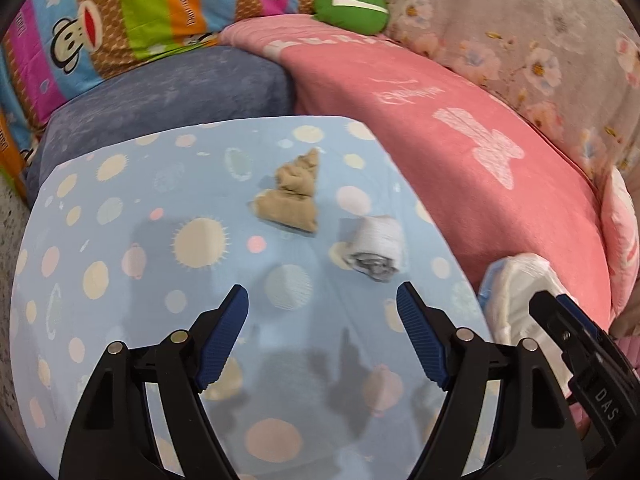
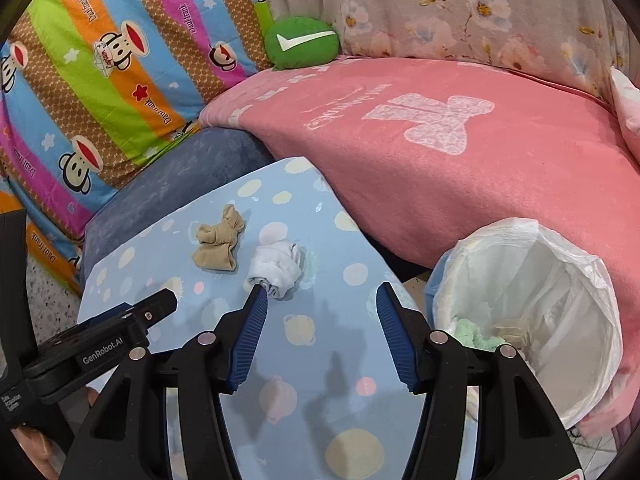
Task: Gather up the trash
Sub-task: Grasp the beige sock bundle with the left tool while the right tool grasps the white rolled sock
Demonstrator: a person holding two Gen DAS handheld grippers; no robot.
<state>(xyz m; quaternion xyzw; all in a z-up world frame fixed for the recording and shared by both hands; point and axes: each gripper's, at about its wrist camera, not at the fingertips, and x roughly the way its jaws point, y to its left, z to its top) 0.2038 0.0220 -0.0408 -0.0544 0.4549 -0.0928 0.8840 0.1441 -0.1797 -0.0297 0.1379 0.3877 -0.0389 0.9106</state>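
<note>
A crumpled tan sock [image 1: 293, 196] [image 2: 219, 242] and a rolled white-and-grey sock [image 1: 376, 249] [image 2: 276, 266] lie on a light blue dotted mat [image 1: 160, 280] [image 2: 320, 360]. My left gripper [image 1: 322, 312] is open and empty, just short of the rolled sock. My right gripper [image 2: 320, 308] is open and empty; its left fingertip is close to the rolled sock. A bin lined with a white bag [image 2: 532, 312] [image 1: 516, 300] stands to the right of the mat and holds a green wad [image 2: 476, 338] and other scraps.
A pink blanket [image 1: 440, 140] [image 2: 460, 160] borders the mat on the right. A blue-grey cushion [image 1: 160, 108] [image 2: 172, 184], a striped monkey-print quilt [image 2: 100, 80], a green round plush [image 1: 352, 6] [image 2: 302, 42] and floral fabric [image 2: 480, 12] lie beyond.
</note>
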